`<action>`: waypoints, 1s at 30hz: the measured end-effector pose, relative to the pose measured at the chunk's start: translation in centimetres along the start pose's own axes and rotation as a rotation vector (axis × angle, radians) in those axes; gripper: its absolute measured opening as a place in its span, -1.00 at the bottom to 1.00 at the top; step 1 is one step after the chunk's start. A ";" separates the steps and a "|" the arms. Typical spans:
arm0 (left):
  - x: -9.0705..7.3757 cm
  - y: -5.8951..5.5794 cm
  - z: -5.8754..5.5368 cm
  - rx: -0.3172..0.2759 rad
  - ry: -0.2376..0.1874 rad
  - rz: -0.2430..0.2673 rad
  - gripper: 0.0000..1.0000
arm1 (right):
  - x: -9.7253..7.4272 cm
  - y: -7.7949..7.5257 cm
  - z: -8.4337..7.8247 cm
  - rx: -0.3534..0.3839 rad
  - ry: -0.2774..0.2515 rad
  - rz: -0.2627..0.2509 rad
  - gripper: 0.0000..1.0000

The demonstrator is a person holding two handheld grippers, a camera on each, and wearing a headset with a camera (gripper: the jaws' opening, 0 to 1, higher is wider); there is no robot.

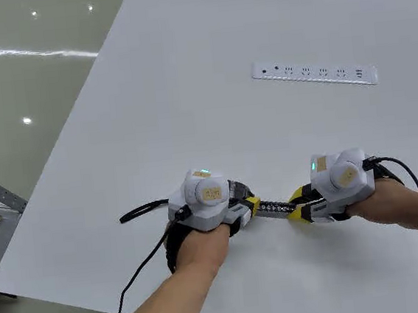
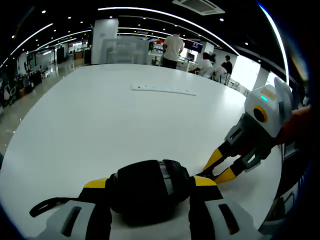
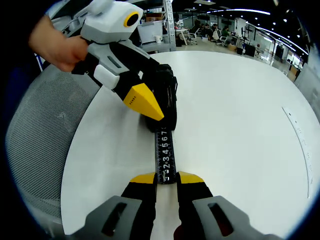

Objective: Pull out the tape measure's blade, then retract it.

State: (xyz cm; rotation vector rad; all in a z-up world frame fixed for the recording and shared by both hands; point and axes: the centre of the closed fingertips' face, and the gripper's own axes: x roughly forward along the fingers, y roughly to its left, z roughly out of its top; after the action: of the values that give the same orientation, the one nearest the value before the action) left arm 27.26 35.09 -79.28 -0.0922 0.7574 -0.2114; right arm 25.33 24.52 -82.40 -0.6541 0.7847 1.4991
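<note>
A black tape measure case point(image 2: 149, 189) sits on the white table, clamped between the yellow-tipped jaws of my left gripper point(image 2: 150, 186). In the head view the left gripper point(image 1: 249, 206) holds the case point(image 1: 239, 195) at the table's near edge. A short length of black blade point(image 3: 165, 152) with white numbers runs out of the case point(image 3: 162, 92) to my right gripper point(image 3: 165, 177), which is shut on the blade's end. The blade point(image 1: 275, 208) spans the gap between the two grippers, with the right gripper point(image 1: 296, 204) at its right end.
A white power strip point(image 1: 313, 72) lies flat further back on the white table point(image 1: 188, 92); it shows as the power strip point(image 2: 163, 89) in the left gripper view. The table's near edge is just under my hands. People stand beyond the far side of the table.
</note>
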 end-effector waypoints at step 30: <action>-0.1 0.0 0.0 0.000 0.000 -0.009 0.17 | 2.1 0.3 2.9 0.012 -0.043 -0.007 -0.76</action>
State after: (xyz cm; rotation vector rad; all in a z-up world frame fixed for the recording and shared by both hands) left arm 27.19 35.07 -79.21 -0.0958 0.7575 -0.2203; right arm 25.04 28.11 -82.22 -0.6135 0.7574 1.4966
